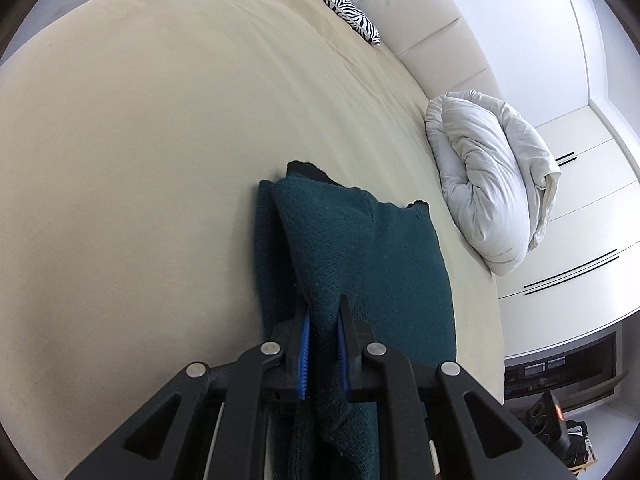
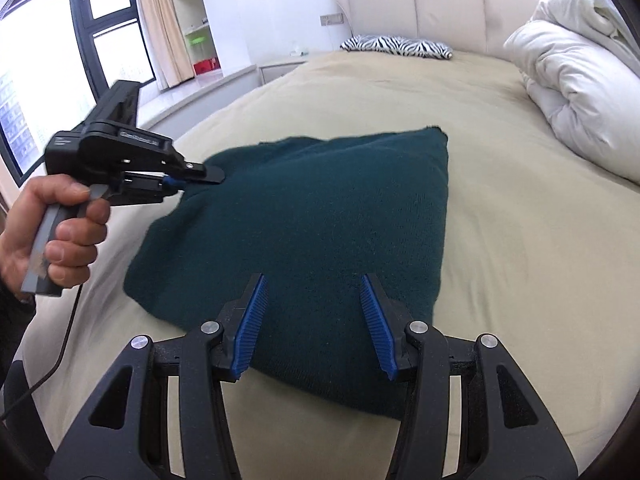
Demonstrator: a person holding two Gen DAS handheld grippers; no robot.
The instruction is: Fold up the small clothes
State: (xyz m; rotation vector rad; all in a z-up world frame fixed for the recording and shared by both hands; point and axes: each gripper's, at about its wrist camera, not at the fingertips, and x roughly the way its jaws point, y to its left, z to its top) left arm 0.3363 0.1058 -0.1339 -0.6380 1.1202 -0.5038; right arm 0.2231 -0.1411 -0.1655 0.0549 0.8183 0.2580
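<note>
A dark teal knitted garment (image 2: 320,216) lies folded on the beige bed (image 2: 520,248). My left gripper (image 1: 323,312) is shut on the garment's (image 1: 360,240) left edge and lifts a fold of it; it also shows in the right wrist view (image 2: 200,176), held by a hand at the garment's left corner. My right gripper (image 2: 314,292) is open and empty, its blue-padded fingers (image 2: 252,320) hovering over the garment's near edge.
A rolled white duvet (image 2: 576,80) lies at the bed's right side. A zebra-print pillow (image 2: 396,46) sits by the cream headboard (image 2: 440,4). White wardrobes (image 1: 580,208) stand beyond the bed. A window (image 2: 60,52) and shelves are at the left.
</note>
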